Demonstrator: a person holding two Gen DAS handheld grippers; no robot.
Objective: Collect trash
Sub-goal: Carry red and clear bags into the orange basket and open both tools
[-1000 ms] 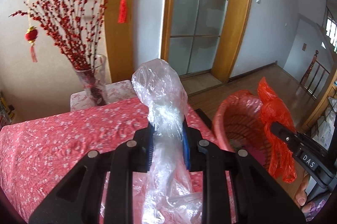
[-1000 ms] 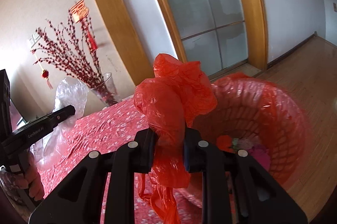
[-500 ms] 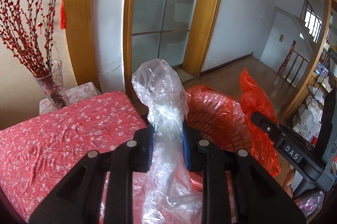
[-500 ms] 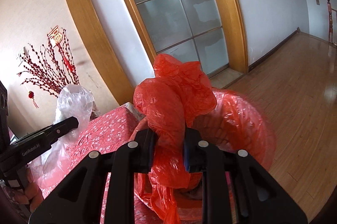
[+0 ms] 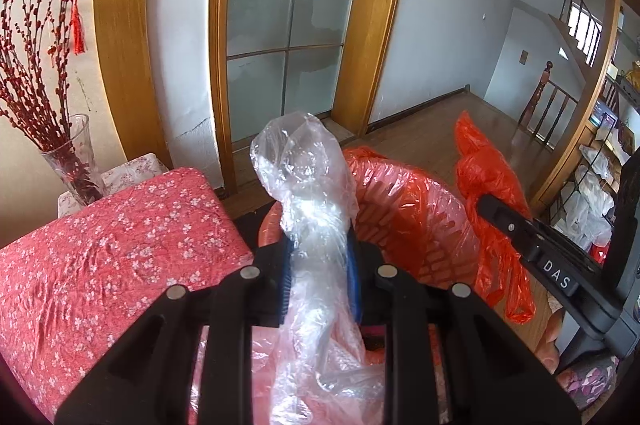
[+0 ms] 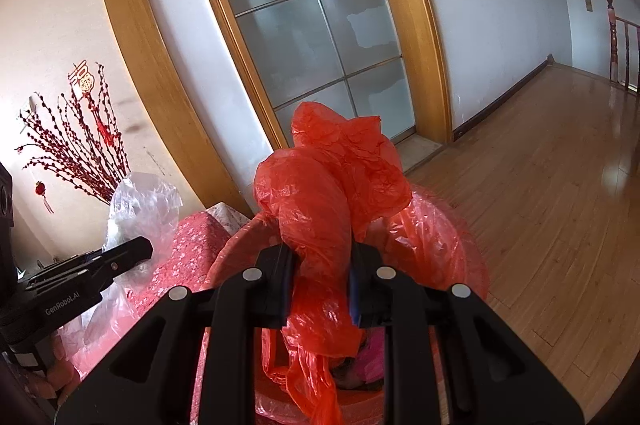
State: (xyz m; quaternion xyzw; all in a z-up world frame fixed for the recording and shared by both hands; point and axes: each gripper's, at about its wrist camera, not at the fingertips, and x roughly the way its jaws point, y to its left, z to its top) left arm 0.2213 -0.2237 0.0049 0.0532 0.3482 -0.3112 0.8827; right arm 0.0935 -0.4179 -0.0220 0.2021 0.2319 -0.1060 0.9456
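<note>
**Both bags clamped over the bin**

The left hand-held gripper (image 5: 318, 267) pinches a clear plastic bag (image 5: 308, 185) tight between its pads, and the right hand-held gripper (image 6: 318, 275) squeezes a crumpled red plastic bag (image 6: 332, 185). Just ahead of and below both sits the red-lined trash basket (image 5: 416, 221). Off to the left gripper's left lies the tabletop (image 5: 100, 257) in its floral cloth

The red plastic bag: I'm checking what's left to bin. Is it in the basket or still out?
Out. The red plastic bag is bunched and pinched in the right gripper, above the lined trash basket.
</note>
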